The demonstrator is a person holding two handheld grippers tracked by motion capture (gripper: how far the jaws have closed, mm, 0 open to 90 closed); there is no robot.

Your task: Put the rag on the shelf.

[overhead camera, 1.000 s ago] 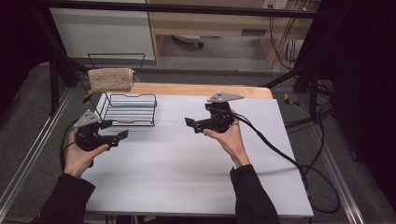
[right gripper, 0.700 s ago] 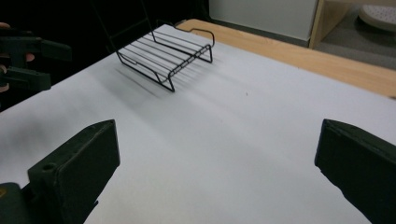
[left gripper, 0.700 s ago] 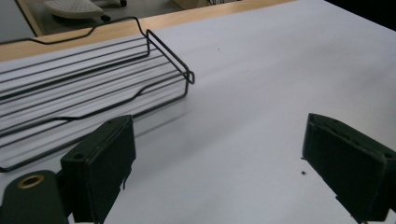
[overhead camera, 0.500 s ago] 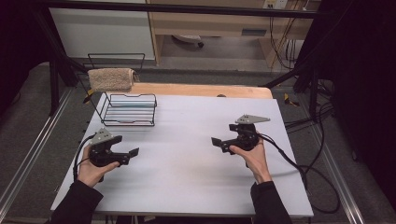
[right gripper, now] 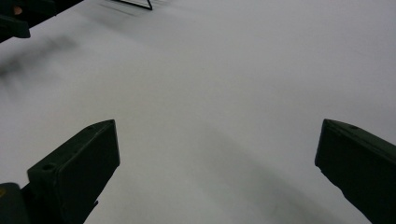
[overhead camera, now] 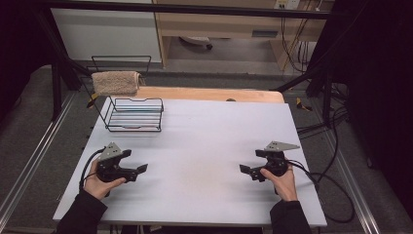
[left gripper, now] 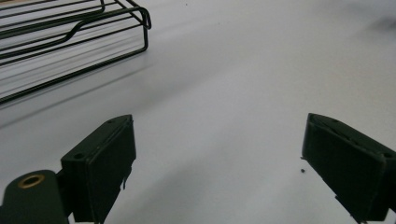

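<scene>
1. White table fills the work area; a strip of bare wood shows along its 12 o'clock edge.
2. Black wire rack stands on the table at about 10 o'clock, upright. Nothing can be made out inside it.
3. Beige towel lies folded just beyond the rack, toward 11 o'clock, draped at the table's far corner.
4. Left gripper sits low over the table at about 8 o'clock, held in the left hand, pointing toward 3 o'clock.
5. Jaws of the left gripper have just been opening and now stand wide apart. In the left gripper view its fingers have bare table between them, nothing gripped.
6. Rack relative to the left fingers: in the left gripper view the rack lies ahead and toward 10 o'clock, well apart from the fingertips, no contact.
7. Right gripper sits low at about 4 o'clock, held in the right hand, pointing toward 9 o'clock, facing the left one across the table.
8. Right jaws released, spread wide. In the right gripper view the fingers frame bare table, with one rack corner far ahead at 11 o'clock.
9. Black cable trails off the table's 4 o'clock side from the right gripper.
</scene>
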